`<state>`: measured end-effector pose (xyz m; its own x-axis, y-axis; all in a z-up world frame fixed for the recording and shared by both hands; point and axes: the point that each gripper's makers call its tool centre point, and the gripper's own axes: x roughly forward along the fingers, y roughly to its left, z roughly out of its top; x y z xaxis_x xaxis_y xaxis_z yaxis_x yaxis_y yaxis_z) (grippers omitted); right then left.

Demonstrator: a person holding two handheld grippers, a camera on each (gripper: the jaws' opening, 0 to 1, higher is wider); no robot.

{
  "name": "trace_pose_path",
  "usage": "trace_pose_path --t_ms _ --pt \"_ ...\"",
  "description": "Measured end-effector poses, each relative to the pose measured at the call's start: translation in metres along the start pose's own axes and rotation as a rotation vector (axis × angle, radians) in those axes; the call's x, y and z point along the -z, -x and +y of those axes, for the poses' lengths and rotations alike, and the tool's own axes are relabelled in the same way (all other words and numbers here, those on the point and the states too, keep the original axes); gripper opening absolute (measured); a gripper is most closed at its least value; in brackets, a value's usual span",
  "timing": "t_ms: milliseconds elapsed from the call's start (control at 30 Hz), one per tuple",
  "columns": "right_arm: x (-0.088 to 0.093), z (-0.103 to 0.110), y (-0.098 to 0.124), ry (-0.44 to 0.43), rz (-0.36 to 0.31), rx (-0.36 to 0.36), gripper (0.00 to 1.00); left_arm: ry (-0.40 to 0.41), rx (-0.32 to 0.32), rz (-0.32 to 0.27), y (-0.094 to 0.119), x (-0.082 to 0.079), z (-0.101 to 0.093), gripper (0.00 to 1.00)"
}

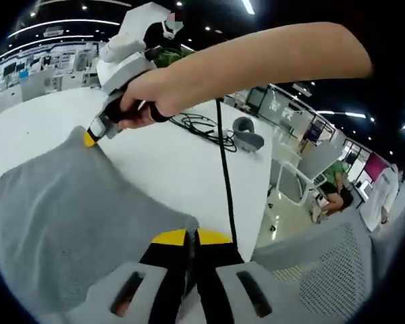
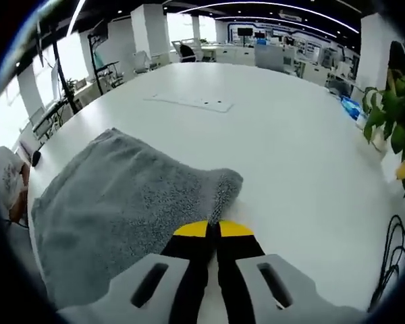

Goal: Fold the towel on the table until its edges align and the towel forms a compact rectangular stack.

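Towel (image 2: pixel 121 209) is lying spread on the white table (image 2: pixel 283 142), one grey towel, and we are pinching a corner with each gripper. Our left gripper (image 1: pixel 192 237) is closing tight on the near corner; our right gripper (image 2: pixel 212 228) is clamping a bunched corner too, and it is showing in the left gripper view at the far corner (image 1: pixel 94 135), held by a hand (image 1: pixel 145 104). We are judging the fold as barely begun: no layers stacked yet, edges not aligned. One towel, two grippers, one coiled black cable (image 1: pixel 202 125) nearby.
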<state>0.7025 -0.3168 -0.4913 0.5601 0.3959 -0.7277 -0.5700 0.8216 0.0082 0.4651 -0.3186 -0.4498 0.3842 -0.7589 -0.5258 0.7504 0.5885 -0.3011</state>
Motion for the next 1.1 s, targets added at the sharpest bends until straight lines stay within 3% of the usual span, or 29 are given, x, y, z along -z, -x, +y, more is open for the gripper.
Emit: trace_pose_path --t_ms 167,567,733,1100 --pt "-0.011 0.001 0.001 -0.019 -0.014 0.016 0.00 0.023 -0.006 -0.018 0.005 0.002 0.002 0.04" --pt "-0.033 0.006 0.009 -0.040 -0.030 0.031 0.00 0.024 -0.030 -0.076 0.027 -0.012 0.007 0.04" --pt "-0.054 0.021 0.012 -0.084 -0.066 0.006 0.00 0.009 -0.054 -0.087 0.050 -0.009 0.010 0.04" --pt "-0.084 0.057 0.014 -0.026 -0.098 -0.012 0.00 0.046 -0.106 -0.122 0.093 -0.012 0.036 0.04"
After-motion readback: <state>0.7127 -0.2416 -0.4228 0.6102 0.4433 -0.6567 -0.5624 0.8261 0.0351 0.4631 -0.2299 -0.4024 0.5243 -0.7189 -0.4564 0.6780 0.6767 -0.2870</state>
